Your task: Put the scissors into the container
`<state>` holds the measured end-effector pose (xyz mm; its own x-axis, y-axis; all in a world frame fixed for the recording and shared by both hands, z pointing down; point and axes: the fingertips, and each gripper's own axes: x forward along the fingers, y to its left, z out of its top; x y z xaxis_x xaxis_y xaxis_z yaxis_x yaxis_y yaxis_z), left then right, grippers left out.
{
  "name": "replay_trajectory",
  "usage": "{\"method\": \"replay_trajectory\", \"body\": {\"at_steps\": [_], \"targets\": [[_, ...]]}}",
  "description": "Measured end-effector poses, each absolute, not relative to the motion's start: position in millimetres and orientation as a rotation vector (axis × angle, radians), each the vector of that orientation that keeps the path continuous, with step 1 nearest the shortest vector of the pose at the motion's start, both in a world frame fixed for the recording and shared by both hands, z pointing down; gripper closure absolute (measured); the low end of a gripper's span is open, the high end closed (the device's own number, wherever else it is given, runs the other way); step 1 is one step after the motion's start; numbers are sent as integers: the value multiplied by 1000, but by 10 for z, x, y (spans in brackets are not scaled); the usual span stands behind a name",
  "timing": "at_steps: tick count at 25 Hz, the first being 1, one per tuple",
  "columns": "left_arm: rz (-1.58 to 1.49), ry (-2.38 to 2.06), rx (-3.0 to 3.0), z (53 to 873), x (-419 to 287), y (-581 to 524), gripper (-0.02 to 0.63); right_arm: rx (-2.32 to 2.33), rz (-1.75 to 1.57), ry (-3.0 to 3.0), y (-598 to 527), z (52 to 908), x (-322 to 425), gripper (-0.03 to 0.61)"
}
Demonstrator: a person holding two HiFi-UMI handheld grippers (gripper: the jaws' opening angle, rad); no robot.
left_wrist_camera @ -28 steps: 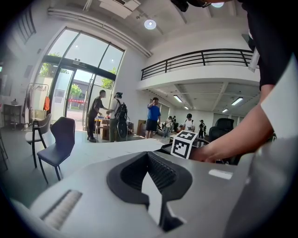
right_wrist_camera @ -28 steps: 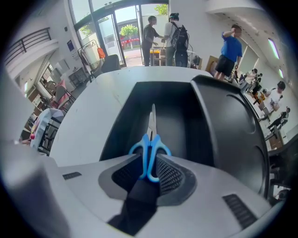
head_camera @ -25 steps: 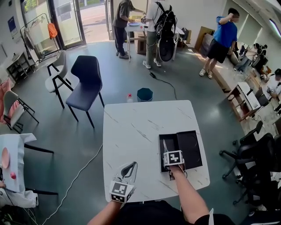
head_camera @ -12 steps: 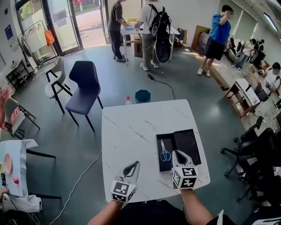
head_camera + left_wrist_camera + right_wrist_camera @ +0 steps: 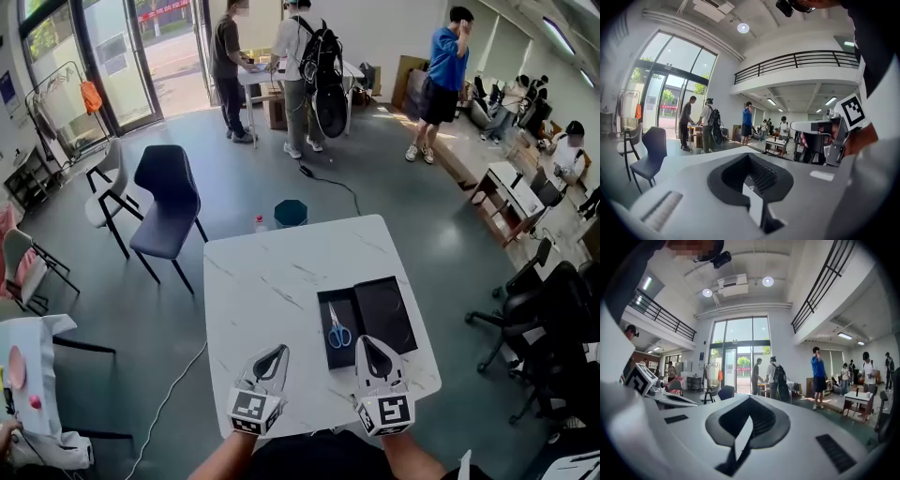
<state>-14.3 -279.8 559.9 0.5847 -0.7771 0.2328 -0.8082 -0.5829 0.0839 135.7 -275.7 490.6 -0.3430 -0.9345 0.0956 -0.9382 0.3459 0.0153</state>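
Note:
The scissors (image 5: pixel 335 328), blue-handled with blades pointing away, lie in the left half of the black container (image 5: pixel 386 314) on the white marble table (image 5: pixel 262 281). My right gripper (image 5: pixel 367 345) sits just in front of the container's near edge, shut and empty. My left gripper (image 5: pixel 273 356) rests over the table to the left, also shut with nothing in it. In the left gripper view the closed left gripper (image 5: pixel 751 161) fills the bottom, with the right gripper (image 5: pixel 825 136) at the right. The right gripper view shows the closed right gripper (image 5: pixel 749 401) against the room.
A dark blue chair (image 5: pixel 164 202) and a grey chair (image 5: pixel 101 192) stand left of the table. A teal bin (image 5: pixel 291 213) and a bottle (image 5: pixel 260 223) are on the floor beyond the far edge. Black office chairs (image 5: pixel 544 309) crowd the right. Several people stand at the back.
My right gripper drew back from over the container toward me, leaving the scissors lying in its left half. The left gripper stayed nearly still.

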Motion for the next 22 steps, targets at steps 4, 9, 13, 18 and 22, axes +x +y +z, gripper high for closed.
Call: {"method": "replay_trajectory", "body": {"at_steps": [4, 9, 13, 18, 22], "targets": [[277, -1370, 2632, 5573, -175, -2808, 604, 1719, 11, -2519, -2757, 4820, 1338, 571], [276, -1406, 2634, 5505, -263, -2842, 604, 1720, -7, -2504, -2820, 4805, 1315, 571], [266, -1421, 2621, 5521, -305, -2857, 604, 1713, -12, -2494, -2833, 4832, 1288, 571], [269, -1417, 2615, 5537, -243, -2844, 604, 1736, 28, -2492, -2849, 4839, 1358, 571], [259, -1409, 2624, 5508, -179, -2873, 604, 1747, 25, -2487, -2862, 4838, 1405, 571]]}}
